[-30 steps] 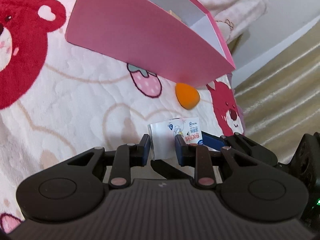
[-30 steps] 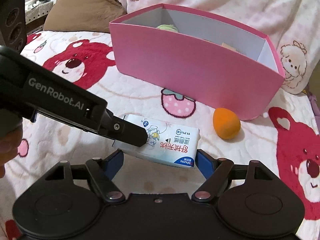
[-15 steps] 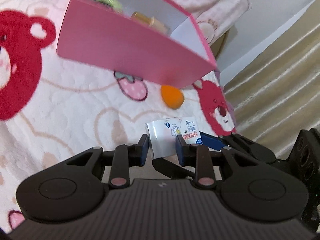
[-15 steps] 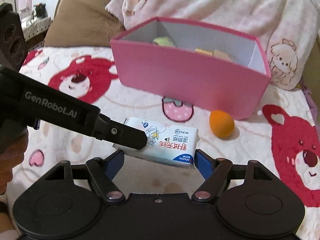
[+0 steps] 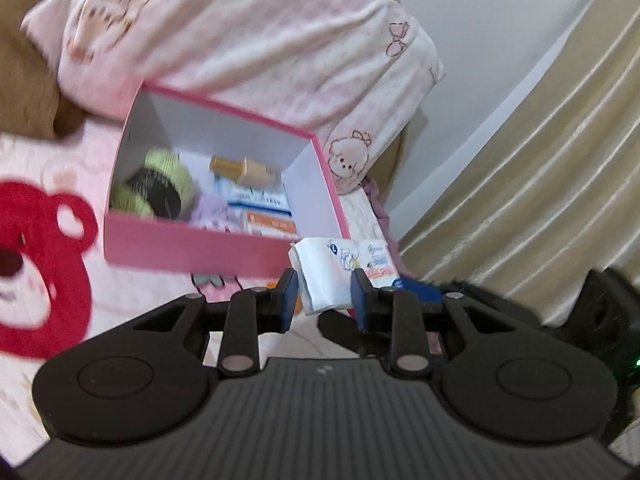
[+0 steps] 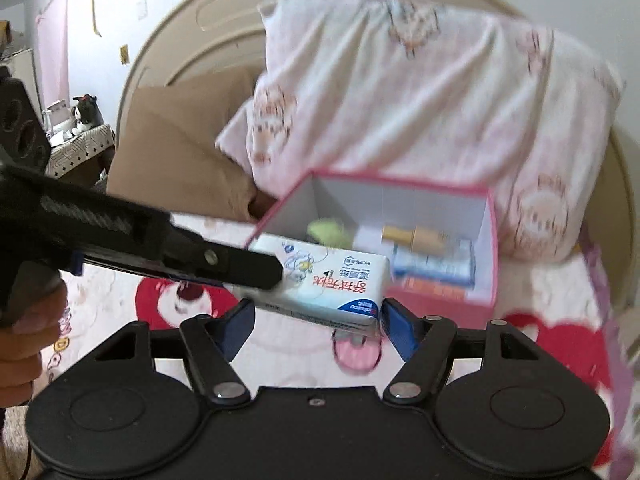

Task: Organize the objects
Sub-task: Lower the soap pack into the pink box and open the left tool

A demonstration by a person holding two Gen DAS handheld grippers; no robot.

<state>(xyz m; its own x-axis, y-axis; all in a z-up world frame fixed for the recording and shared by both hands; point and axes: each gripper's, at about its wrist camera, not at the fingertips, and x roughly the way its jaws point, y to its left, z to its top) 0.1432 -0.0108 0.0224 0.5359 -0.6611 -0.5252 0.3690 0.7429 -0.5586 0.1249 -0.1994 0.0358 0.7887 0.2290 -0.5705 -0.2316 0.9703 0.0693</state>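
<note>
1. Pink cardboard: one open rectangular box [image 5: 192,254] with white inner walls stands on the bear-print bedspread [image 5: 44,280], in front of one pale pink patterned pillow [image 5: 256,40].
2. Count, task items: one white soft pack of wet wipes [image 6: 332,284] with red and blue print; one box; two hand-held grippers.
3. Box contents as seen from the left wrist view: one green fuzzy item with a black round part [image 5: 154,190]; one tan small bottle [image 5: 244,170] lying on its side; one white-and-blue flat carton [image 5: 258,200]; one orange-and-white flat carton [image 5: 270,224]; something pale lilac [image 5: 210,208], too blurred to identify.
4. Left gripper [image 5: 325,298]: its blue pads press both sides of one end of the wipes pack; grip is firm, pack held clear of the bedspread.
5. Right gripper [image 6: 318,322]: fingers spread wide, one blue pad at each long end of the pack; the right pad sits just at the pack's corner, the left pad stands apart from it. No grip.
6. Pack position: in the air, tilted, at the box's near wall, overlapping the near rim in the right wrist view.
7. Both views are motion-blurred.
8. Background: one brown cushion [image 6: 176,148] left of the pillow; beige curtain [image 5: 540,168] to the right.
</note>
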